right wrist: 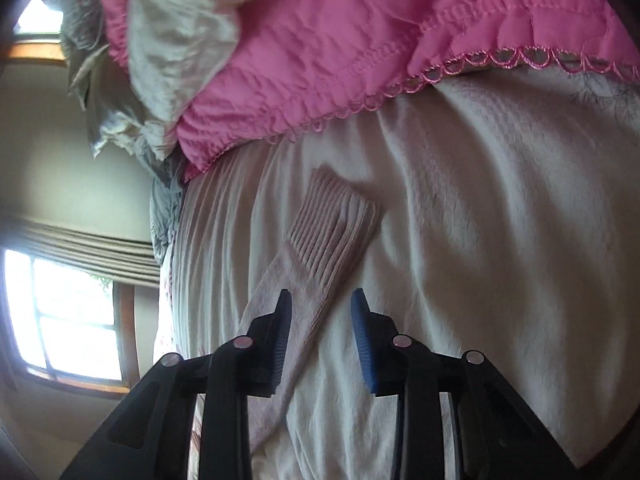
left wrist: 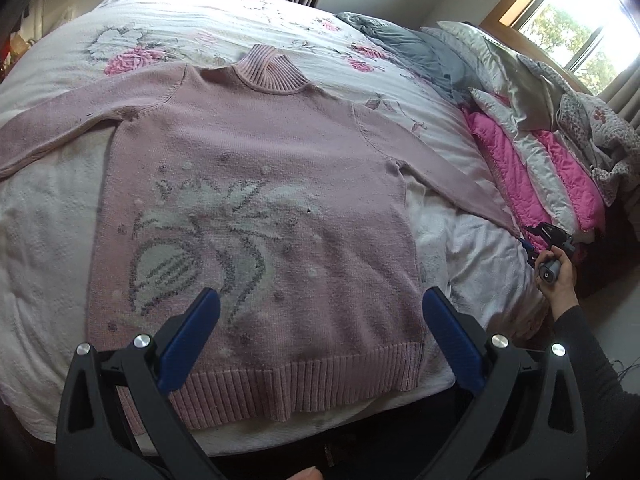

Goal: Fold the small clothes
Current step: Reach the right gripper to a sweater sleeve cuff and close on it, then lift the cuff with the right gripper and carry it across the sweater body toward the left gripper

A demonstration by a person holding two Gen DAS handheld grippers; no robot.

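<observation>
Lying flat and face up on the white bedspread (left wrist: 52, 216), the pink sweater (left wrist: 256, 184) fills the middle of what we see from the left wrist: its ribbed collar points away from us, its ribbed hem is nearest, and a grey-and-white knitted flower covers the chest. Both sleeves spread out from the sweater's body, one toward the left edge of the bed, the other slanting down to the right.

Our left gripper (left wrist: 320, 312) hangs just above the sweater's hem with its blue-padded jaws spread wide, holding nothing. Our right gripper (left wrist: 538, 242), held in a hand (left wrist: 562, 278) with a dark sleeve, sits at the far end of the sweater's right sleeve. From the right wrist we see that sleeve's ribbed cuff (right wrist: 334, 220) lying on the bedspread just ahead of the gripper (right wrist: 320, 304); the sleeve runs between and under the jaws, which stand apart and do not pinch the knit.

Beyond the cuff, a pink quilt (right wrist: 320, 48) with a scalloped edge overlaps the bedspread, heaped with grey and white bedding (left wrist: 520, 76). Past the sweater's collar the cover shows printed pink flowers. No containers are in view. A window (left wrist: 580, 36) lies behind the bedding.
</observation>
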